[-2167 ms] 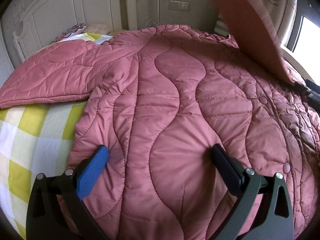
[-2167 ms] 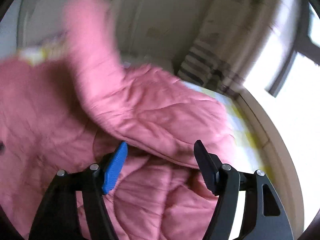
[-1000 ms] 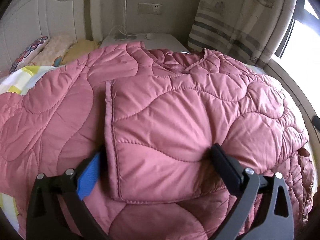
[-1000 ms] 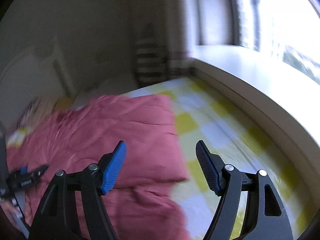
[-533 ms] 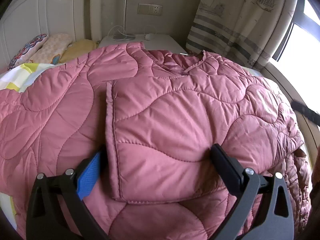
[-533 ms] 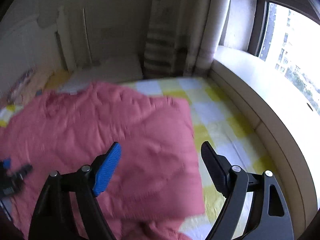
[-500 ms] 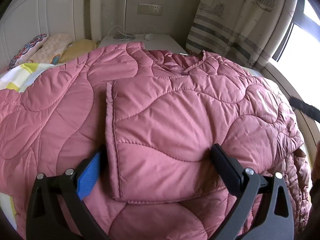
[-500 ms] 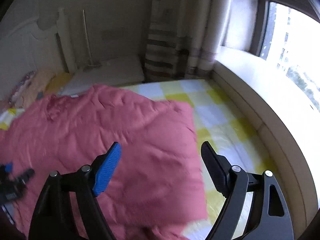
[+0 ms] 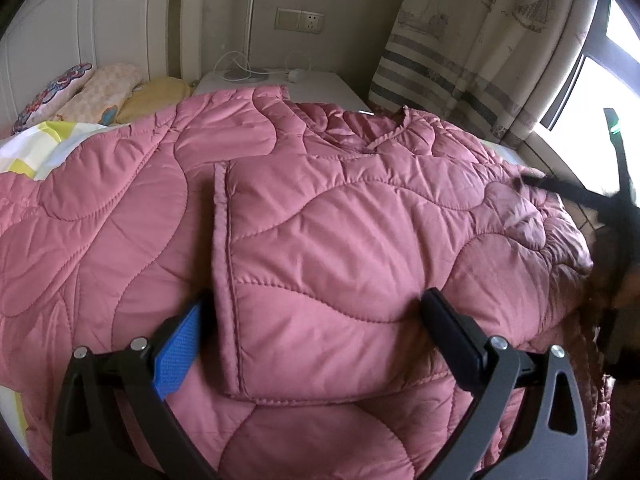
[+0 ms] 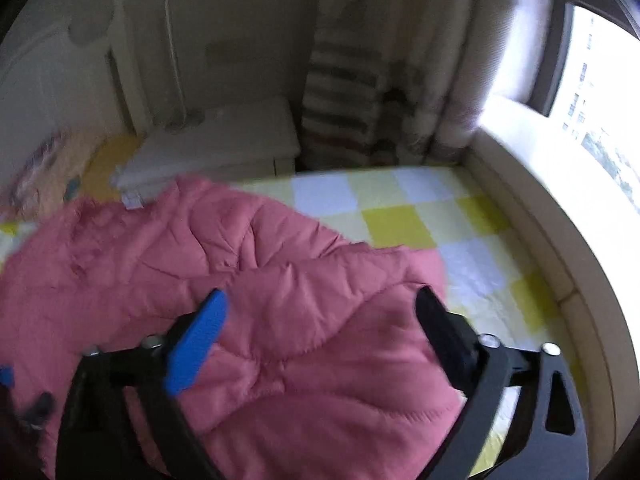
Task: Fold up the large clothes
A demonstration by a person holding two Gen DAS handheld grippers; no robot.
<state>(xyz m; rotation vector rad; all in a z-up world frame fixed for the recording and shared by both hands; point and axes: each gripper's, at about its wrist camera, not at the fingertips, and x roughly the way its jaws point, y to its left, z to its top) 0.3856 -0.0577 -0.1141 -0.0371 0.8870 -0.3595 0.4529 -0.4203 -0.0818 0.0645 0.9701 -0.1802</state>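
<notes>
No legible text, label, brand, number or sign found in either view. Small white tag (image 10: 130,200) at the collar of the pink quilted jacket (image 10: 280,300): too blurred to read. Wall socket plate (image 9: 299,20): no readable marking. Curtain (image 9: 480,40) printed with sailing boats only, no lettering. Patterned pillow (image 9: 52,96): floral print, no wording.
</notes>
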